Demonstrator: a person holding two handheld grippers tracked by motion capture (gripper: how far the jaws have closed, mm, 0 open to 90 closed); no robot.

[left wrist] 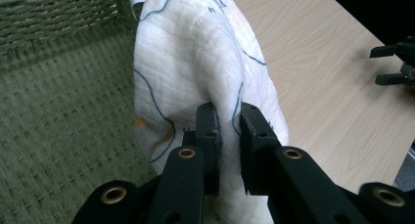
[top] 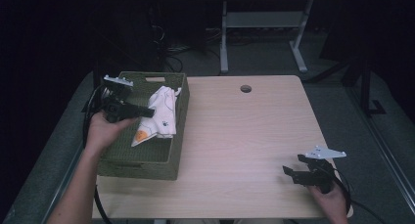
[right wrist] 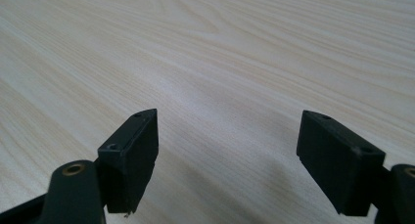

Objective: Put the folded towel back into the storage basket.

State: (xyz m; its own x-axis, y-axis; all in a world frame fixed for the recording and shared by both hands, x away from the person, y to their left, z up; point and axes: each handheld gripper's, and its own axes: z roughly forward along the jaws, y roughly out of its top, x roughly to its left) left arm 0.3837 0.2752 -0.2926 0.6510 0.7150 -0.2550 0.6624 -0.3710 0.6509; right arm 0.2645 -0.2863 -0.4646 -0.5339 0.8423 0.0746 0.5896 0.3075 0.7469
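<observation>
Pale wood table (top: 244, 136) in a dark room | green woven basket (top: 161, 158) at its left edge | white printed cloth (top: 161, 114) draped inside basket against its right wall | left gripper (left wrist: 229, 121) clenched on a fold of the cloth | right gripper (top: 291, 172) released, jaws wide apart, low over bare tabletop at near right corner

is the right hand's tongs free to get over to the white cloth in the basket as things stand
Probably yes. The right tongs stand open near the table's front right corner, with bare tabletop between them and the white cloth. The left tongs already pinch it over the basket.
</observation>
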